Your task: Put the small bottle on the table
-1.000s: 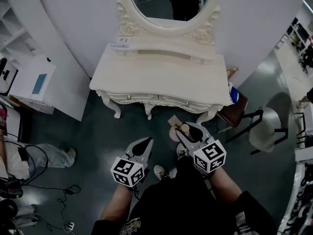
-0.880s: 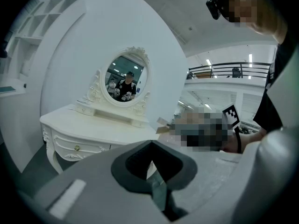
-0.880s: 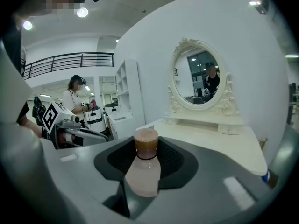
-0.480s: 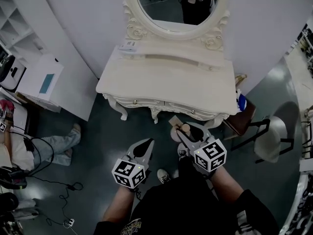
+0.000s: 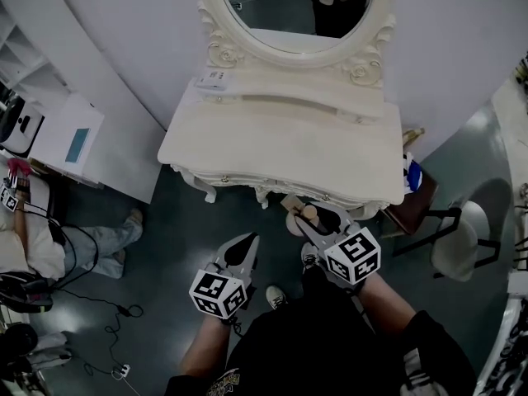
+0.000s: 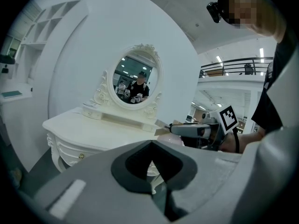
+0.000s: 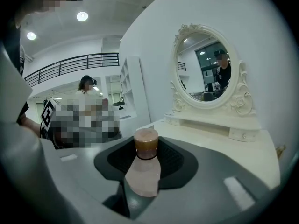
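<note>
My right gripper (image 5: 320, 225) was clamped on the small bottle (image 5: 310, 214), its pink body pinched between the jaws and its brown cap standing upright above them. From the head view the bottle sat just off the front edge of the cream dressing table (image 5: 280, 151), toward its right front corner, not resting on anything. My left gripper (image 5: 245, 242) hung lower and to the left over the dark floor (image 5: 177, 246), jaws pressed together with nothing in them.

The tabletop beyond the bottle was wide and bare. A raised back shelf ran under the oval mirror (image 5: 293, 7), with a small flat box (image 5: 213, 78) at the shelf's left end. A brown chair (image 5: 412, 209) stood close to the table's right corner. On the left a white cabinet (image 5: 66, 143) stood near the table, and a seated person (image 5: 33, 238) and loose cables (image 5: 99, 304) took up the floor well apart from my grippers.
</note>
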